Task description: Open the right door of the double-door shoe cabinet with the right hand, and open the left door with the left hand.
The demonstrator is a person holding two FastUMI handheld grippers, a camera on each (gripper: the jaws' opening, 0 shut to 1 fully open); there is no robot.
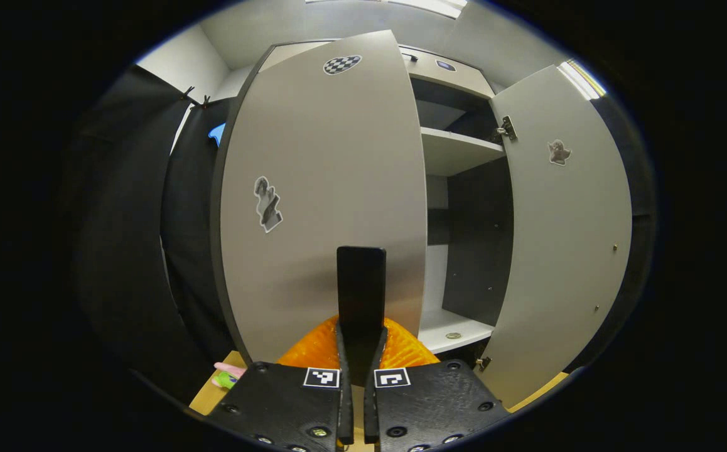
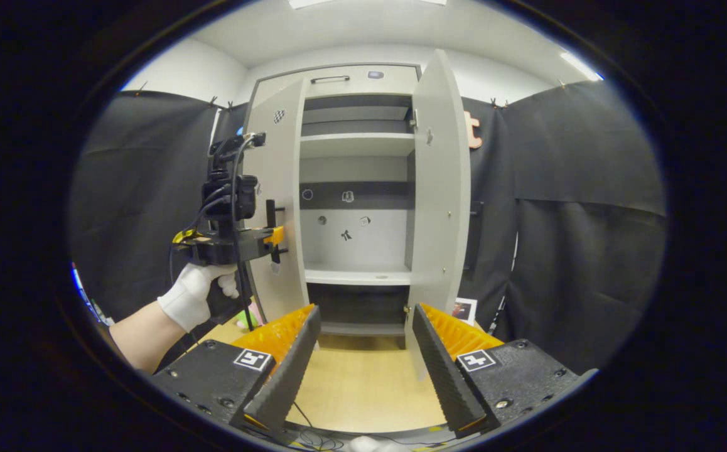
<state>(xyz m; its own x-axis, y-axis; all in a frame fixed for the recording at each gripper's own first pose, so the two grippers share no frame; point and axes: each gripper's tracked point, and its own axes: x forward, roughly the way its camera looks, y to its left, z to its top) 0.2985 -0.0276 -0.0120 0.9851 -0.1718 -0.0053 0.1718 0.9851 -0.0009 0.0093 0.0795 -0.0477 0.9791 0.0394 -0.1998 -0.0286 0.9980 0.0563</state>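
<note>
The shoe cabinet (image 2: 357, 80) stands with both grey doors swung out. In the left gripper view the left door (image 1: 326, 188) is very close, and its black upright handle (image 1: 361, 282) sits between the fingers of my left gripper (image 1: 361, 333), which is shut on it. The right door (image 1: 558, 238) hangs wide open on the right. In the right gripper view a gloved hand (image 2: 194, 292) holds the left gripper (image 2: 274, 235) against the left door (image 2: 282, 188). My right gripper (image 2: 363, 320) is open and holds nothing, back from the right door (image 2: 439, 188).
White shelves (image 2: 357, 273) and a dark back panel show inside the cabinet. A light wooden floor (image 2: 363, 376) lies in front of it. Black cloth walls (image 2: 577, 207) close in both sides. A small pink and green toy (image 1: 228, 375) lies by the left door's foot.
</note>
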